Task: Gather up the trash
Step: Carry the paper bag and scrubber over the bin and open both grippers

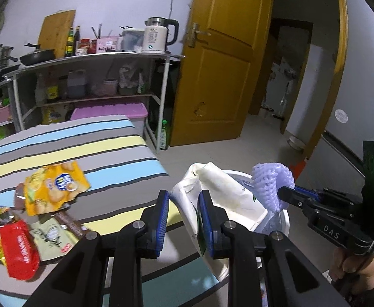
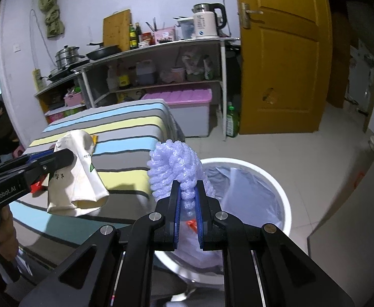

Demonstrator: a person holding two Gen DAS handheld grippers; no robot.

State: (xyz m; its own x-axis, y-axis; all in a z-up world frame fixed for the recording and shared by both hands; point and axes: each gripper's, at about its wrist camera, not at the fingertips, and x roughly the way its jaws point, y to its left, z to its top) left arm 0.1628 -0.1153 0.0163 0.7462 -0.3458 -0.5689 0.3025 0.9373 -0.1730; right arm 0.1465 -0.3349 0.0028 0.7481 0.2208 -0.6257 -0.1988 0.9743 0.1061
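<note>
**Over the bin, both grippers hold trash**

Beside a striped table (image 1: 84, 151), a white trash bin (image 2: 284, 199) lined with a clear bag stands on the tiled floor. The right gripper (image 2: 188, 199) pinches a purple foam fruit net (image 2: 176, 163) between its blue pads, holding it above the bin's near rim. The left gripper (image 1: 183, 220) grips a crumpled white paper bag (image 1: 220, 194) at the table edge next to the bin; only the right wrist view shows the bag's open bottom hanging free over the stripes.

The left wrist view alone shows more litter on the table: a yellow chip packet (image 1: 55, 186), a red wrapper (image 1: 18, 248) and a flat pale wrapper (image 1: 51, 238). The right wrist view alone reveals the bin's lined interior and a person (image 2: 1, 133) standing at the far left.
</note>
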